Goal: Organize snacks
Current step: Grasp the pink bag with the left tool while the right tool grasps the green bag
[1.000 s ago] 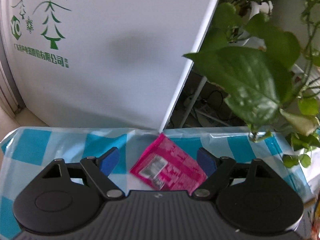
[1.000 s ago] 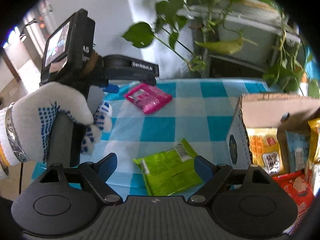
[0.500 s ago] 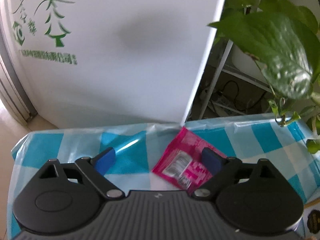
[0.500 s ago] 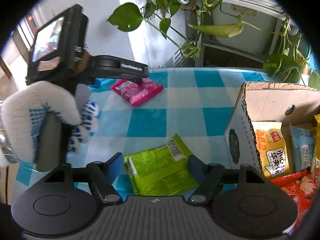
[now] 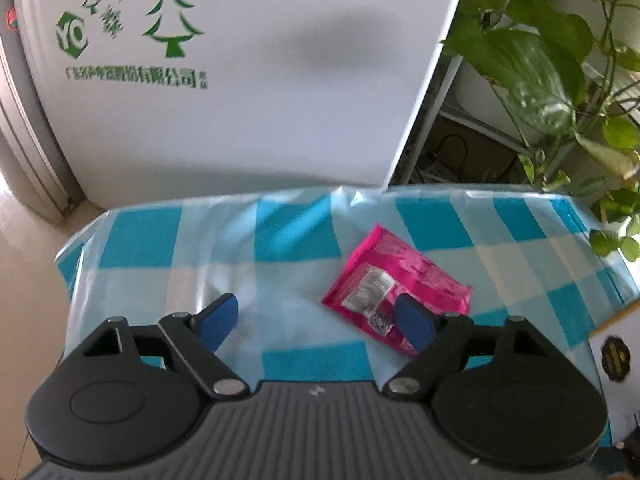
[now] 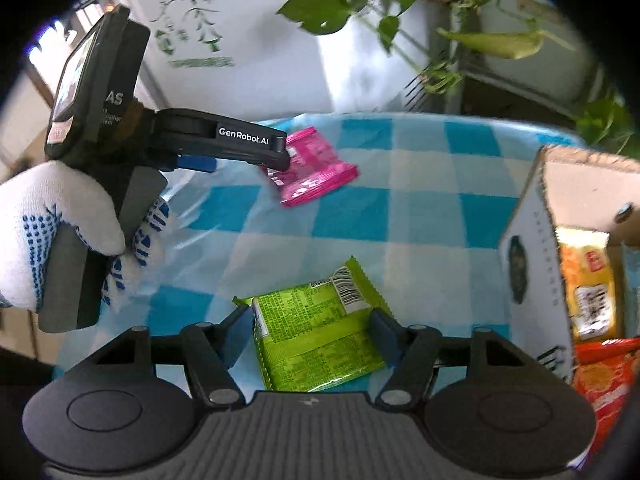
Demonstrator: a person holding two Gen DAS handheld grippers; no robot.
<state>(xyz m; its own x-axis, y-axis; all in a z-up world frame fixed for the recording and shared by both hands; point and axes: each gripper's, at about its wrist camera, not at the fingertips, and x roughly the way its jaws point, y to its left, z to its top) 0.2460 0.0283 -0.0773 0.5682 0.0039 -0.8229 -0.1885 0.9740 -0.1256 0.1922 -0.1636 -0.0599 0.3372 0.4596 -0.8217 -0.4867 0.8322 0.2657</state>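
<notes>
The desk (image 6: 424,200) is covered with a blue-and-white checked cloth, and the cardboard box (image 6: 536,240) at its right edge serves as the landmark. The box stands open, with an orange snack packet (image 6: 588,280) upright inside it and a red snack packet (image 6: 612,376) nearer the camera; other packets inside are cut off by the frame edge. Just left of the box, at the near side of the desk, a green snack packet (image 6: 316,336) lies flat with its printed back and barcode up. The right gripper (image 6: 310,338) is lowered over it, the two blue fingers (image 6: 236,336) standing at the packet's left and right edges; its jaws have just been closing with the packet between them, and whether the pads already press on the wrapper cannot be told. Farther from the box, toward the far left of the desk, a pink snack packet (image 5: 396,296) lies flat, its white label facing up. The left gripper (image 5: 318,320) hovers by it with fingers spread apart: the right finger (image 5: 414,326) overlaps the packet's near edge, while the other is over bare cloth, so the packet is not pinched; these jaws have just been narrowing a little. In the right wrist view, a hand in a white knit glove with blue dots (image 6: 68,236) holds the left gripper's handle. Beyond the desk, farther back than the box, stand a white panel (image 5: 240,80) printed with green trees and a leafy green plant (image 5: 536,64).
</notes>
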